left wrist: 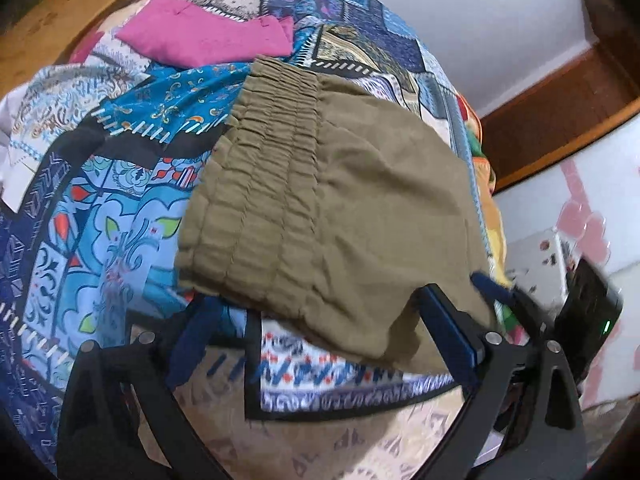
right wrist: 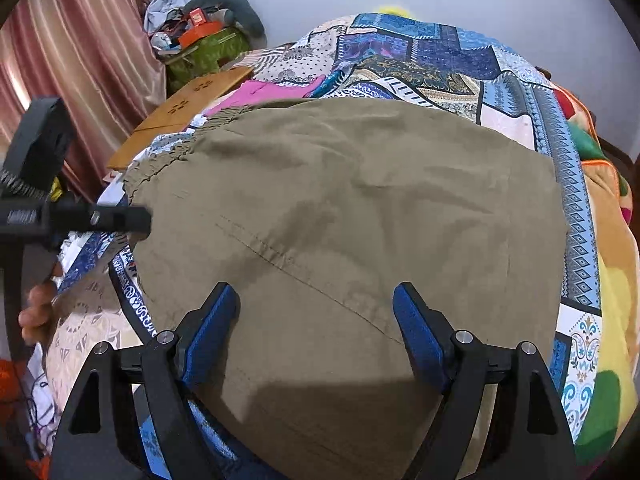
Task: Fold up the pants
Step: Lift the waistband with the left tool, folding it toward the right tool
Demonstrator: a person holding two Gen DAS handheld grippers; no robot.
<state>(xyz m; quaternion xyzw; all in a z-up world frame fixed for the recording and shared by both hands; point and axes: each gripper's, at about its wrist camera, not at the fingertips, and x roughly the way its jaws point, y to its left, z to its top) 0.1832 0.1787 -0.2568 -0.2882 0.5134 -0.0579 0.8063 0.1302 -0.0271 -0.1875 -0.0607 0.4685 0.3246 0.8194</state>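
**Both grippers hover at the near edge of the folded pants**

The olive pants (right wrist: 344,208) lie on the bed, on the patchwork bedspread (left wrist: 100,216), in a compact block with the gathered waistband (left wrist: 264,148) at the far left. They look folded over at least once already, which is likely why they sit as a short, wide panel rather than full length. A seam runs diagonally across the top layer toward your right gripper (right wrist: 316,320).

Your right gripper points down over the near edge of the fabric with its jaws spread wide; the blue pads (right wrist: 416,332) stand apart above the cloth and pinch nothing. That placement suits either smoothing the panel or taking the near edge for another fold.

Your left gripper (left wrist: 320,320) sits at the near left corner, by the waistband end. Its jaws are also spread; one blue pad is at the edge of the fabric and the corner drapes between the jaws, but I see no pinch. In the right wrist view its black body comes in from the left, just beside the waistband.

A pink garment (left wrist: 208,32) lies farther back, well apart from the pants, and a wooden board (right wrist: 180,120) rests at the bed's left side, so the folding area is unobstructed.
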